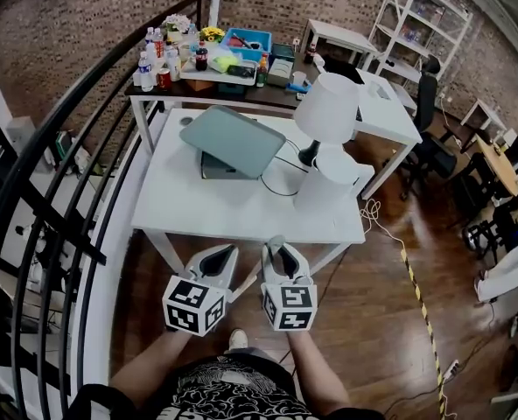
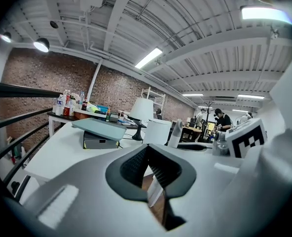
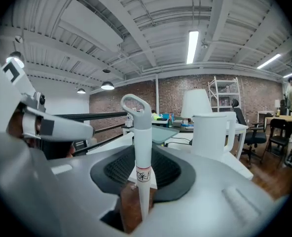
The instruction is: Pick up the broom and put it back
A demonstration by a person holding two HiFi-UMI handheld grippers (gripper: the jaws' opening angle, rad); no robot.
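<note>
Right tool [image 3: 144,158] gripping white broom [image 3: 140,132], looped tip

White table [image 1: 198,204] ahead of me | far left: grey slab [image 1: 234,140] on a box [image 1: 213,170] | far right: white lamp [image 1: 326,108] | near right: white cylinder [image 1: 327,182] | black cable [image 1: 272,189] between

White table [image 1: 241,208] bearing a grey slab [image 1: 233,140] on a dark box [image 2: 99,142], a white lamp [image 1: 326,108] and a white cylinder [image 1: 333,178]. Behind it stands a dark table [image 1: 268,96] crowded with bottles [image 1: 154,59]. A black railing [image 1: 58,191] is at left and striped floor tape [image 1: 421,300] at right.
</note>
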